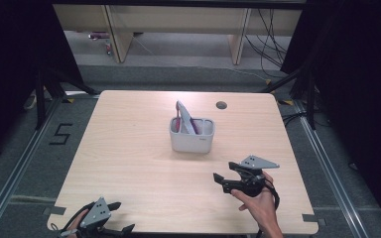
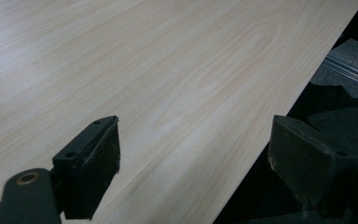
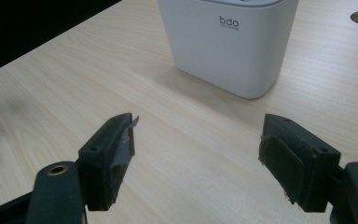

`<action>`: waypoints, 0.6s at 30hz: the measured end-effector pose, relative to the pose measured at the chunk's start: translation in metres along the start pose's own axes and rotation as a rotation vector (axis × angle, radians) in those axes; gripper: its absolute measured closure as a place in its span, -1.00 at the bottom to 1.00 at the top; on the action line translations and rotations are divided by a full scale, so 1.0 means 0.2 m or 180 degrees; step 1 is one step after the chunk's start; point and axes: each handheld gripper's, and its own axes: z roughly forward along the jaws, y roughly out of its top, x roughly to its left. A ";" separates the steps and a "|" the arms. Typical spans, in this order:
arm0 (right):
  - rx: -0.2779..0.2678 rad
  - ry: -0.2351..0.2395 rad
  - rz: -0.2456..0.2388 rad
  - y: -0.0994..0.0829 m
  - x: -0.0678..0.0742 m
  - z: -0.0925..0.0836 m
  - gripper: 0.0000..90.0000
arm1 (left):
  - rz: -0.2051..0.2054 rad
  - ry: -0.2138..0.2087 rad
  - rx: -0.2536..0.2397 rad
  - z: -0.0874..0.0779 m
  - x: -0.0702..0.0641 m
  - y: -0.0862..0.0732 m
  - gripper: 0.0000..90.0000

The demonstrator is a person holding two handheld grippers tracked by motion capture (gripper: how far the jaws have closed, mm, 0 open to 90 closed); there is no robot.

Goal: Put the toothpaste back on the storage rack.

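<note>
A white two-compartment holder stands near the middle of the light wooden table. Its left compartment holds a red, white and grey item that leans upward. In the right gripper view the holder stands just ahead, with "bdo" printed on its wall. My right gripper hovers at the table's right front, pointing left, open with nothing between its pads. My left gripper rests at the front left corner, open and straddling the table's edge, empty.
A round cable hole sits in the table behind the holder. Dark curtains flank both sides. Cables and desk legs stand on the floor beyond the far edge. A "5" mark is on the floor at left.
</note>
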 end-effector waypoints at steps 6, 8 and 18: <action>0.0015 0.0010 0.0057 -0.06 0.01 -0.04 -0.44 | 0.0040 0.0043 0.0059 0.00 0.00 0.00 -0.65; 0.0034 -0.0020 0.0110 -0.09 0.02 -0.05 -0.44 | 0.0051 0.0035 0.0065 0.00 0.00 0.00 -0.64; 0.0191 0.0003 0.0192 -0.21 0.04 -0.05 -0.46 | 0.0032 0.0016 -0.0037 0.00 0.00 0.00 -0.64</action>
